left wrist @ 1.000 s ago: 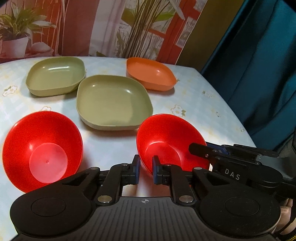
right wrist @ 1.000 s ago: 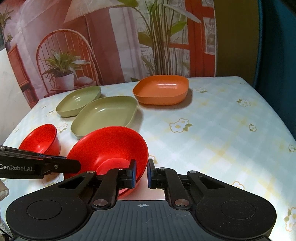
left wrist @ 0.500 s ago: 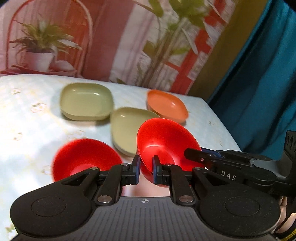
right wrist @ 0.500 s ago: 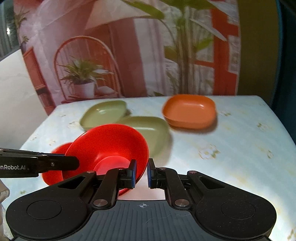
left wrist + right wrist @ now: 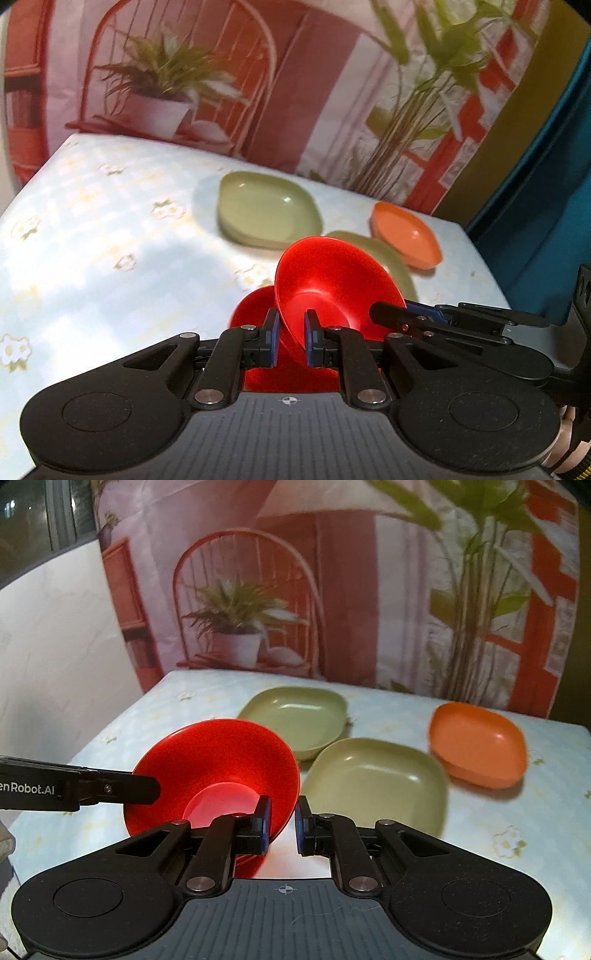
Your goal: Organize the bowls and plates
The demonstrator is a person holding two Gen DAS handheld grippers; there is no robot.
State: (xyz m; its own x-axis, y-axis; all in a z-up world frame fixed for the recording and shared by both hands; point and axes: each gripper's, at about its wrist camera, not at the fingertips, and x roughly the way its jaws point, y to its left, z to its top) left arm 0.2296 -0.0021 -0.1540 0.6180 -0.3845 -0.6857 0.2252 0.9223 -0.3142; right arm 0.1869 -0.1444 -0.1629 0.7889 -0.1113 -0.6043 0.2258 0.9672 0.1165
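The round red plastic bowl (image 5: 328,284) is pinched by its rim in both the left gripper (image 5: 290,338) and the right gripper (image 5: 281,821), raised over a second red bowl (image 5: 251,306). Two square olive plates (image 5: 373,779) and an orange square dish (image 5: 478,744) sit beyond on the floral tablecloth (image 5: 92,251), before a printed backdrop (image 5: 332,572).

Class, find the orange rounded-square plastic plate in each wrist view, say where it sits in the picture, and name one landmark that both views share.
Left wrist view: the orange rounded-square plastic plate sits right of centre, at the table's far right corner.
Right wrist view: the plate sits at the right, mid-height, beside a green plate.
Shared landmark: the far olive-green rounded-square plate.
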